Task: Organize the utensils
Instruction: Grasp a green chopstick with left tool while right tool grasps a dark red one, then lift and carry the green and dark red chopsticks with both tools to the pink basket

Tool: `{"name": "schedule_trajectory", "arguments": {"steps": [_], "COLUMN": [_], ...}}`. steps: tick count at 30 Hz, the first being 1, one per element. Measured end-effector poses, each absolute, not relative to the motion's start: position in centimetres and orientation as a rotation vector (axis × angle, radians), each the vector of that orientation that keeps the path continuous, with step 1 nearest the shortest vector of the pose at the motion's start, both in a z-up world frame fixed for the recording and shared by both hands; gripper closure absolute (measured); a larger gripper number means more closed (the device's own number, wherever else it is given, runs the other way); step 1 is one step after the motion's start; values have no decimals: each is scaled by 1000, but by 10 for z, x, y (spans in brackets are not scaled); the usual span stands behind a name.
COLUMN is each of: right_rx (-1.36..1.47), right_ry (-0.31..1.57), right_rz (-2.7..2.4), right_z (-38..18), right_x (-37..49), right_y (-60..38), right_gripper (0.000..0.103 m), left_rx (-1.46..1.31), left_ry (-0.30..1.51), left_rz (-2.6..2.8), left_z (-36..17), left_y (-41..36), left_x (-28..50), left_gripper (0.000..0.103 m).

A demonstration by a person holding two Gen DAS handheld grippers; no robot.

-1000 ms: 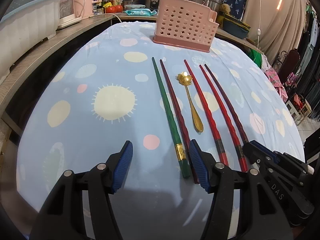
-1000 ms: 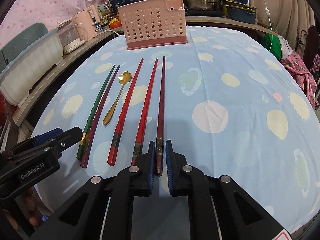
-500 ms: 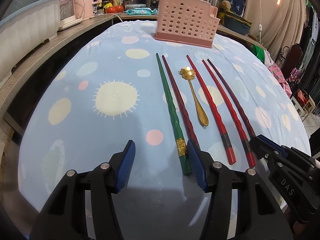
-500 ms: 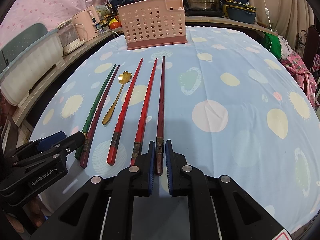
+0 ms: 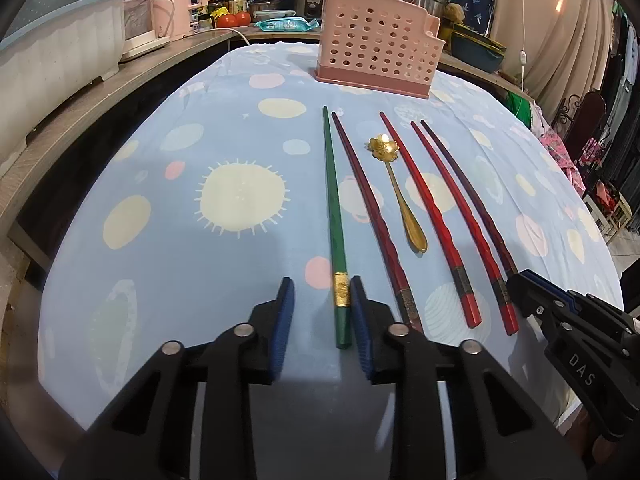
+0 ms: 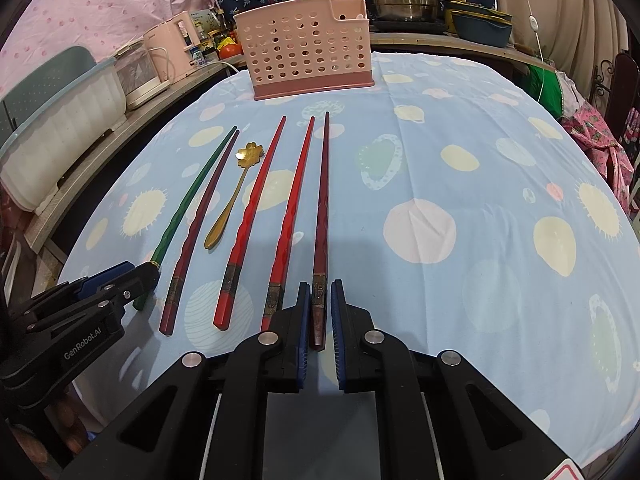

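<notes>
Evidently at the pick-up step, with nothing yet in the pink basket [image 5: 376, 48] at the far end of the tabletop [image 5: 180, 260].

Leftmost, the left hand-held gripper [image 5: 320, 280]: jaws wide, straddling the butt end of the green chopstick [image 5: 334, 208], right pad just beside its gold band, left pad well clear. Needs, by my reading, a squeeze on that thick end, then a lift and a tip-down drop into the basket.

Next along, lying flat and roughly parallel on the cloth, tips toward the basket: a maroon chopstick [image 5: 372, 216] just beside the green one; a gold spoon [image 5: 400, 192] with a flower-shaped bowl and a slim handle flaring to a teardrop end; a first red chopstick [image 5: 430, 208]; a second red chopstick [image 5: 460, 216]; and farthest right, a dark chopstick [image 6: 322, 200].

Rightmost, the right hand-held gripper [image 6: 320, 284]: jaws narrow, bracketing the banded butt of the dark chopstick, which rests on the cloth. Cannot tell whether the pads actually bite or merely flank it. Calls likewise for a firm pinch and a level lift, so as not to nudge the red neighbour close by.

Materials, as judged: glossy lacquered sticks, faceted or wavy along the shaft, tapering to fine points, likely slippery under a weak grip; metallic bands near the thick ends; shiny metal spoon, thin and low, probably the hardest to pinch off soft fabric. Perforated rigid plastic for the basket, solid darker base. Ribbed blue pads on both tools. Pale blue patterned cloth, matte, faintly creased.
</notes>
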State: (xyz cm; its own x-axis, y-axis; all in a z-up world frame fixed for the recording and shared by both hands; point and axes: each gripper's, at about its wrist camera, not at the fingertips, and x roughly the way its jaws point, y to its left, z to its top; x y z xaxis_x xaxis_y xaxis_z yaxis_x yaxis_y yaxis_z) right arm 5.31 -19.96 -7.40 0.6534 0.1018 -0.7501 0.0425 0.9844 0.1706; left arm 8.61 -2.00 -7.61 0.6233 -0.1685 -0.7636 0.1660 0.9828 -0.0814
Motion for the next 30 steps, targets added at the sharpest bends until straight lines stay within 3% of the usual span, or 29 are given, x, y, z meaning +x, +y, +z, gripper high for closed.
{"name": "schedule_trajectory", "arguments": {"steps": [8,30], "right_rx": [179,217], "right_ry": [859,812], "right_rz": [33,22], "right_z": [-74,-58], "right_x": [53,49], "right_y": [-200,-213], "right_gripper": [94,96], "left_rx": [-23,-75], "left_ry": [887,858], "left_rz": [-215,-243], "left_z": [-76,-46], "left_y": [-20,-10], "left_x": [86,81], "left_gripper": [96,96]}}
